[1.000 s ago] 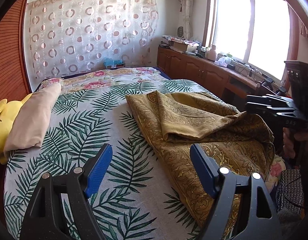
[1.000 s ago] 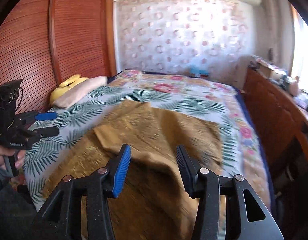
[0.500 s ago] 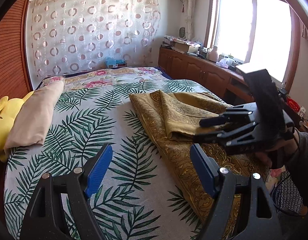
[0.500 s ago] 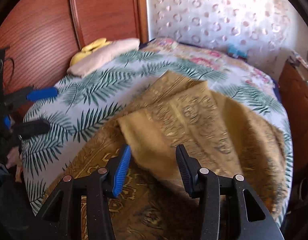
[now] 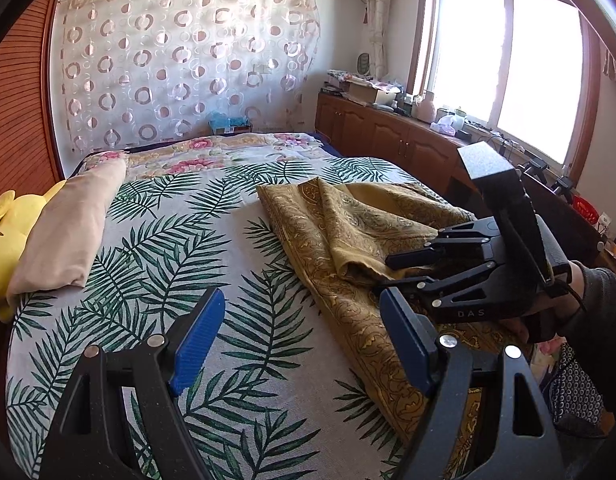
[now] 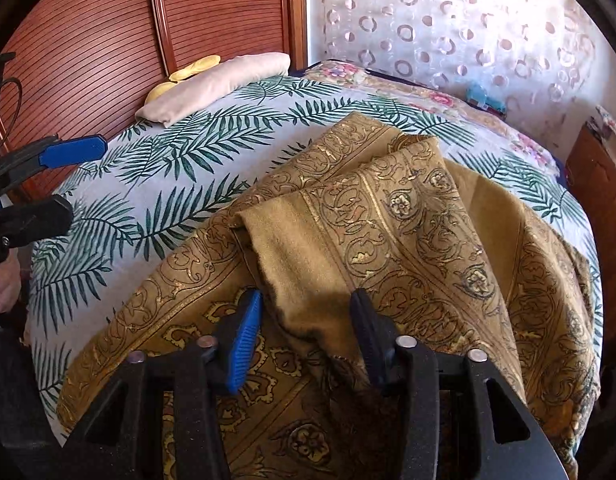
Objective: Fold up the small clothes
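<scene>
A golden-brown patterned cloth lies partly folded on the right half of the bed, one flap turned over to show its plain underside. My right gripper has come down on the near corner of that flap. Its jaws are closing with the flap's edge between them, and the pads do not visibly squeeze it. In the left wrist view the right gripper straddles the bunched corner, held by a gloved hand. My left gripper hovers open over the bare sheet left of the cloth, holding nothing.
The bed has a palm-leaf sheet. A beige pillow and a yellow plush toy lie by the wooden headboard. Wooden cabinets with clutter run under the window on the right.
My right gripper swung in from the right, dipped onto the flap's near corner, and its jaws narrowed around it. The left gripper stayed put.
</scene>
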Action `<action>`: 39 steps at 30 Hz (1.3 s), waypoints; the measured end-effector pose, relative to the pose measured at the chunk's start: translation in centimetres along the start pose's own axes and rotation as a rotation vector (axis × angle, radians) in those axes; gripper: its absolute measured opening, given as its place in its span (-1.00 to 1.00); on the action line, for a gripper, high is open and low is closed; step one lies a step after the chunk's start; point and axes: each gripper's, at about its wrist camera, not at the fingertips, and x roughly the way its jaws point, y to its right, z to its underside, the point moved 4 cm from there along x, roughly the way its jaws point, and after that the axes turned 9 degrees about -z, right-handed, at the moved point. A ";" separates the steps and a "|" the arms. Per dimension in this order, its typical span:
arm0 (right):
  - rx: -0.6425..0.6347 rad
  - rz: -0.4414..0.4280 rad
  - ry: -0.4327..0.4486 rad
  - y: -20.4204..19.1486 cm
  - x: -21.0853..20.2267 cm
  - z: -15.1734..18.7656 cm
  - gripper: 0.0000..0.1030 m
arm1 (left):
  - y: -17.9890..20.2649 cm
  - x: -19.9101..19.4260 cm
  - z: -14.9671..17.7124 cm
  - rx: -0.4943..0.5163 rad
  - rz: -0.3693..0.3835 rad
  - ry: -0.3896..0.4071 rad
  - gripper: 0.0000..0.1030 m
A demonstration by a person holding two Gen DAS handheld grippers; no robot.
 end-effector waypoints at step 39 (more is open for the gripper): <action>0.256 0.302 0.156 8.1 -14.0 7.1 -0.62 | 2.3 1.5 1.2 0.042 0.045 -0.055 0.56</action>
